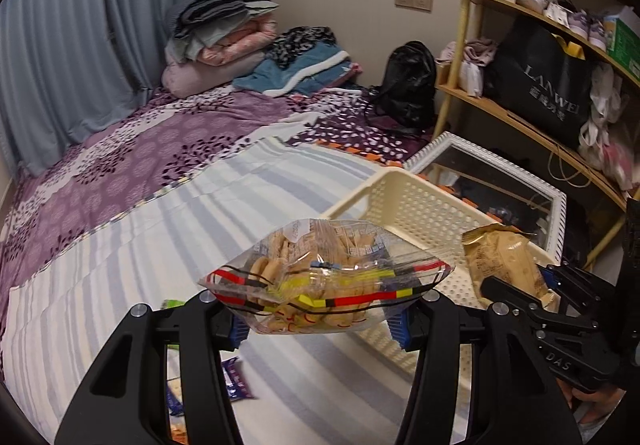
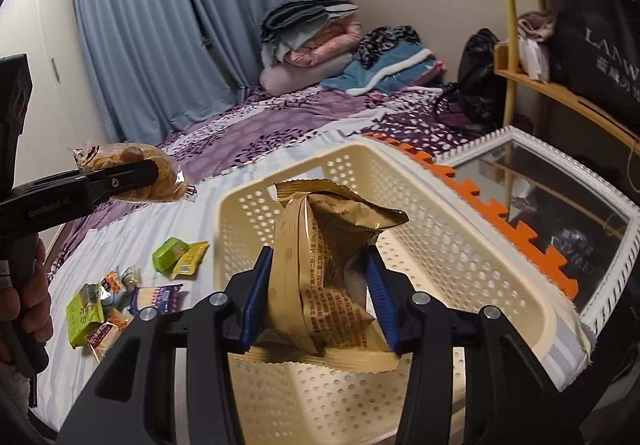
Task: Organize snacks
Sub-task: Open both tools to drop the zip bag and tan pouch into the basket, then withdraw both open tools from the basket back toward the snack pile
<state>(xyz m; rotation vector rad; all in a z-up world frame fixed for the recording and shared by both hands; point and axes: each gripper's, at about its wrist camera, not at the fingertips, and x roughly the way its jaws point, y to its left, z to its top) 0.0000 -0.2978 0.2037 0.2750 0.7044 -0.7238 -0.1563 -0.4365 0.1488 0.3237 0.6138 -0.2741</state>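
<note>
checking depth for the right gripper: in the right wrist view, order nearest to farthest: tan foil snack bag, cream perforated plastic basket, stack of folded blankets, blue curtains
1. tan foil snack bag, clamped between the right gripper fingers.
2. cream perforated plastic basket, just beneath and ahead.
3. stack of folded blankets, at the bed's far end.
4. blue curtains, behind them, far left.

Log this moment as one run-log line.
left gripper: holds clear cookie bag | right gripper: holds tan snack packet over cream basket | loose snacks on bed

Clear cookie bag [image 1: 326, 279] held aloft; gold snack pack [image 2: 328, 273] upright over cream basket [image 2: 460, 245]; small packets [image 2: 132, 293] on bed.
</note>
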